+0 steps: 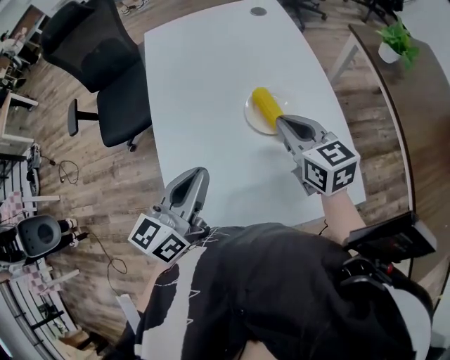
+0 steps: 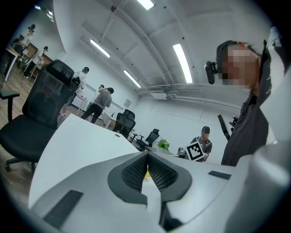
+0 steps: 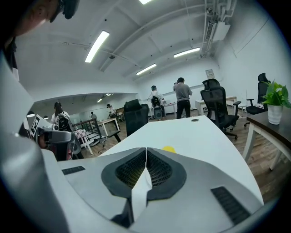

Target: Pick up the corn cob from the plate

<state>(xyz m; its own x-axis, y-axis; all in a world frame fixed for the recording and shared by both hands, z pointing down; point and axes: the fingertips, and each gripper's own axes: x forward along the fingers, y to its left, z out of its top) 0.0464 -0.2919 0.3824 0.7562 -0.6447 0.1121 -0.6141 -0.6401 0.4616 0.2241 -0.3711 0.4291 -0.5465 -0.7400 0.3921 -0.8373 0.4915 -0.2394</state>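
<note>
A yellow corn cob lies on a small white plate on the white table. My right gripper is shut and empty, its tip just at the near end of the cob, over the plate's edge. In the right gripper view only a bit of the corn cob peeks over the shut jaws of the right gripper. My left gripper is shut and empty at the table's near left edge. In the left gripper view the left gripper has its jaws together, with a sliver of yellow behind them.
A black office chair stands at the table's left. A potted plant sits on a dark side table at the far right. A round cable grommet is at the table's far end. People stand in the background of both gripper views.
</note>
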